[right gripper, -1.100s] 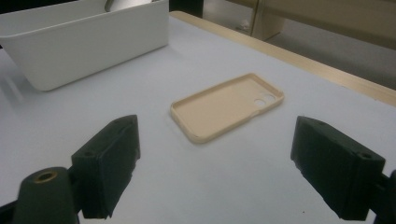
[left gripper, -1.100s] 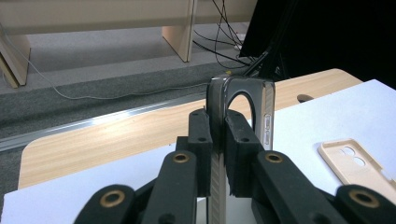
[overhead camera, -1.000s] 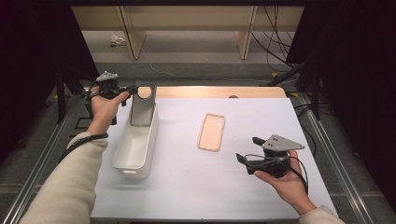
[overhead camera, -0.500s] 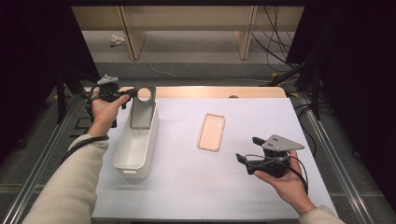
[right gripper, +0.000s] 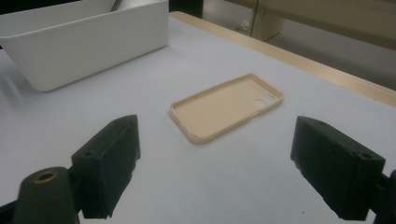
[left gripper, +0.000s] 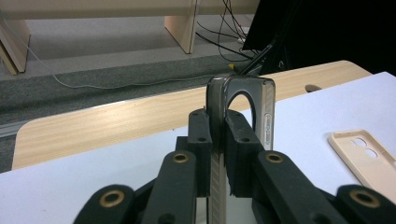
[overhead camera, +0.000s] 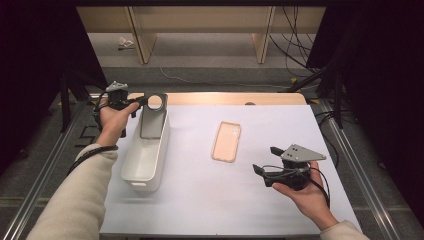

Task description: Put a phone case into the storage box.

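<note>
My left gripper [overhead camera: 141, 102] is shut on the top edge of a dark, see-through phone case [overhead camera: 152, 120] and holds it on end over the far end of a white bin [overhead camera: 131, 176]. In the left gripper view the jaws [left gripper: 217, 133] clamp the case [left gripper: 265, 109], whose round cut-out stands above them. A beige phone case [overhead camera: 227, 141] lies flat, open side up, in the middle of the white table. My right gripper [overhead camera: 265, 160] hovers open near the front right, pointed at the beige case [right gripper: 224, 106], with its jaws [right gripper: 229, 158] wide apart and nothing between them.
The white bin [right gripper: 84, 44] is long and runs front to back at the left of the table. A wooden strip [overhead camera: 225, 98] borders the far edge. Metal rails run along both sides, and cables lie on the floor beyond.
The left gripper has shifted slightly, and the dark case it holds has tilted so its round cut-out shows more plainly. The right gripper and the beige case have stayed put.
</note>
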The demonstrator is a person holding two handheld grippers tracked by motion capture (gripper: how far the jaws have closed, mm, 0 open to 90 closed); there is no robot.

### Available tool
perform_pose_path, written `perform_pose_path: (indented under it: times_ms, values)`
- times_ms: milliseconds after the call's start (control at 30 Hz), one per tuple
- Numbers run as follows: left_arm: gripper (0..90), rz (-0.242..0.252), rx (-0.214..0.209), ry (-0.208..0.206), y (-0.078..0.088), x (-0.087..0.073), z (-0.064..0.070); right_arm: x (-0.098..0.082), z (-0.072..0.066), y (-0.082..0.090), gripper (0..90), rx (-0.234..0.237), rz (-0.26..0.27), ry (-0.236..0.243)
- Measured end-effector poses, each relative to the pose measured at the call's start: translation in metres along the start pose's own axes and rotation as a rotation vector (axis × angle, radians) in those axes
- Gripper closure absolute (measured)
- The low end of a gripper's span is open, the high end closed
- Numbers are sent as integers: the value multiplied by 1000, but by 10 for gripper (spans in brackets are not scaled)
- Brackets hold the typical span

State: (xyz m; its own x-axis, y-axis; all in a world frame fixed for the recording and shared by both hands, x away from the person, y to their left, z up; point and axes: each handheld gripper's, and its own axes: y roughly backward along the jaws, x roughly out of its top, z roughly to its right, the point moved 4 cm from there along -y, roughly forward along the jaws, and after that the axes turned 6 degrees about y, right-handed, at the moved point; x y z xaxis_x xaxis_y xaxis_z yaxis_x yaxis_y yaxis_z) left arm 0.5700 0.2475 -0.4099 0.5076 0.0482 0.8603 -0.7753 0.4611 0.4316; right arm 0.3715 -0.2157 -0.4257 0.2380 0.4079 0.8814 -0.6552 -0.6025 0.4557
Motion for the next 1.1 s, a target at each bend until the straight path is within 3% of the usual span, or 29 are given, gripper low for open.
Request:
perform_pose_path:
  times_ms: [1100]
  values:
    - [801, -20, 32, 14, -4, -7, -9, 1, -1, 0, 166, 2, 3, 2]
